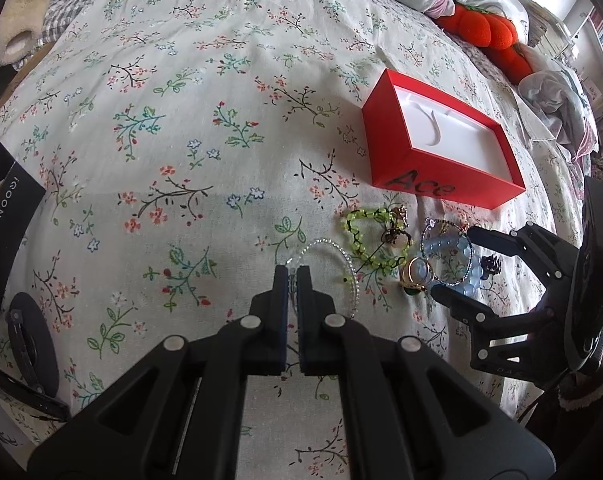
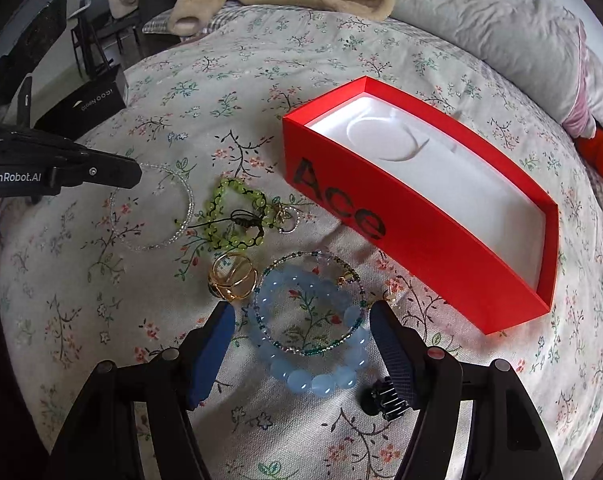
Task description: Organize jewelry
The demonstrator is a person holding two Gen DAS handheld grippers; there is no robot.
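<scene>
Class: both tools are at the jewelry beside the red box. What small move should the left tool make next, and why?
Probably lift. The left tool looks shut on the clear bead bracelet, which still lies on the bedspread, and the red box stands open. The right tool is open around the blue bracelet.

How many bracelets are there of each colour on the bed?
Clear beaded bracelet, pinched in the left claw: 1
Green beaded bracelet: 1
Light blue chunky bracelet, between the open right claw's fingers: 1
Thin teal and silver beaded bracelet: 1
Total: 4 bracelets
</scene>
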